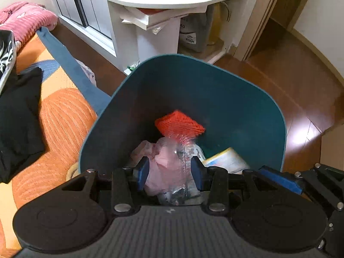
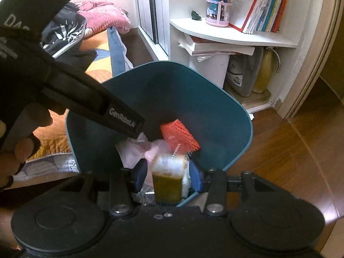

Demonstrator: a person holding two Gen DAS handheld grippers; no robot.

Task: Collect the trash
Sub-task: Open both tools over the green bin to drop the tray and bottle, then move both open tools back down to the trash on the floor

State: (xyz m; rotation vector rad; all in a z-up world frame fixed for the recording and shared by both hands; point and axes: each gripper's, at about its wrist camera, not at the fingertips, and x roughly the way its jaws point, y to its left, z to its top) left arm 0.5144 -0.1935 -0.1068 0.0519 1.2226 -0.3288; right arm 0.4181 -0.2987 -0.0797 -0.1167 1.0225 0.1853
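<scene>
**Both claws over the teal bin**

While I look down along my left claw [image 1: 169, 172], its blue pads sit at either side of a crumpled pink plastic bag [image 1: 163, 169] with some clear wrapping bunched in it; the pads appear to press on the bundle, so I read it as held, just over the mouth of the teal bin [image 1: 247, 99]. Inside the bin lie an orange foam net [image 1: 179, 122] and a yellow-and-white carton [image 1: 225, 160]. Left of the bin is the bed with its orange patterned cover [image 1: 60, 116] and a black garment [image 1: 19, 116] on it.

Further right, my right claw [image 2: 168, 175] grips a clear bottle of yellowish liquid [image 2: 167, 180] between its pads, at the bin's near rim. In the right wrist view the left tool's black body [image 2: 86, 99] crosses the upper left, with a hand [image 2: 13, 150] around its handle. Beyond the bin stands a white corner shelf [image 2: 225, 34] with books [image 2: 264, 6] and a pink pen holder [image 2: 217, 13], and the wooden floor [image 2: 290, 150] runs off to the right.
</scene>
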